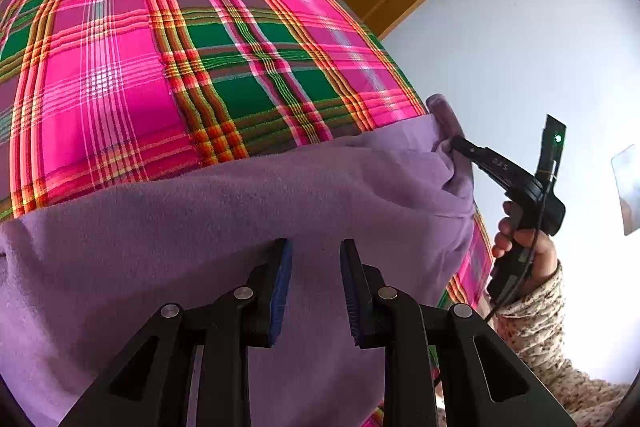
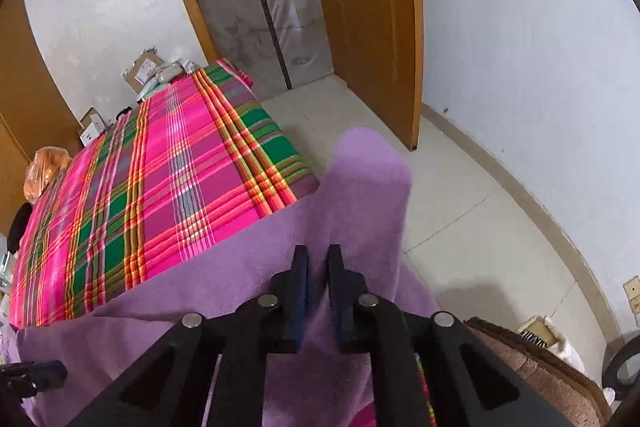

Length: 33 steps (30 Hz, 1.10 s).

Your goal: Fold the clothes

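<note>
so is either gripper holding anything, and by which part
The right gripper pinches the purple garment at its bunched far right corner. The left gripper is open above the cloth, holding nothing.

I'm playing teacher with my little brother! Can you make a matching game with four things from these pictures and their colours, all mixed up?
Things:
1. garment held by the right gripper
2. bed cover
3. door
4. pads on the left gripper

Colours:
A. orange-brown wood
B. blue
C. plain lilac purple
D. pink and green checks

Pairs:
1-C: the garment
2-D: the bed cover
3-A: the door
4-B: the pads
</note>
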Each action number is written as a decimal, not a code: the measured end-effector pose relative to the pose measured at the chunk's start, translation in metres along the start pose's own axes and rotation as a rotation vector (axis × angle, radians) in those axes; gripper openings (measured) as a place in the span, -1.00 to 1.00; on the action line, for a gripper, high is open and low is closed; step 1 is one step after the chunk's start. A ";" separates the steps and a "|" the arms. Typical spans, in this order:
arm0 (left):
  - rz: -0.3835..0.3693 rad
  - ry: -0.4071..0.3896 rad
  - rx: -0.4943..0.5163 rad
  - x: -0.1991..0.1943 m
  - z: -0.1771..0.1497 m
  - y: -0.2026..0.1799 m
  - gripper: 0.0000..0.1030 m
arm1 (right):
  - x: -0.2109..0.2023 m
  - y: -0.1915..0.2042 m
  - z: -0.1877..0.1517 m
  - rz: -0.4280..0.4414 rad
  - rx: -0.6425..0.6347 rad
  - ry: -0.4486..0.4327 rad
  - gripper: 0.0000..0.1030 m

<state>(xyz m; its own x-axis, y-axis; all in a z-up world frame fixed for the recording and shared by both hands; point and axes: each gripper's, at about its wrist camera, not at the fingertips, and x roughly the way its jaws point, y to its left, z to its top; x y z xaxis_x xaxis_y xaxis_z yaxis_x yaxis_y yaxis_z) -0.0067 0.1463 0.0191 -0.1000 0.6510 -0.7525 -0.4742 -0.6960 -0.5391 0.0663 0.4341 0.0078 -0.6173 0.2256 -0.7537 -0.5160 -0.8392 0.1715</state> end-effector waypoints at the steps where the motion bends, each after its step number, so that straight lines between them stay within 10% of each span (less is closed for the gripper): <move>1: 0.000 -0.003 -0.001 0.000 0.000 0.000 -0.50 | -0.005 -0.001 0.001 0.005 0.005 -0.022 -0.83; 9: 0.009 -0.048 -0.014 -0.007 0.001 -0.002 -0.50 | -0.033 -0.004 0.015 -0.006 0.035 -0.167 -0.83; 17: 0.026 -0.054 -0.022 -0.004 0.000 -0.002 -0.50 | 0.017 -0.011 0.014 -0.066 0.070 -0.038 -0.76; 33: 0.030 -0.048 0.038 0.004 0.004 -0.018 -0.50 | -0.021 -0.044 -0.031 0.038 0.150 -0.092 -0.51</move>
<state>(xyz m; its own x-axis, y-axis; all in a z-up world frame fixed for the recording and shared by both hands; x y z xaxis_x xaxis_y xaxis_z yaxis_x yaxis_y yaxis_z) -0.0018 0.1624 0.0268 -0.1560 0.6440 -0.7490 -0.5028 -0.7044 -0.5010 0.1198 0.4510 -0.0036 -0.6866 0.2453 -0.6844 -0.5697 -0.7663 0.2968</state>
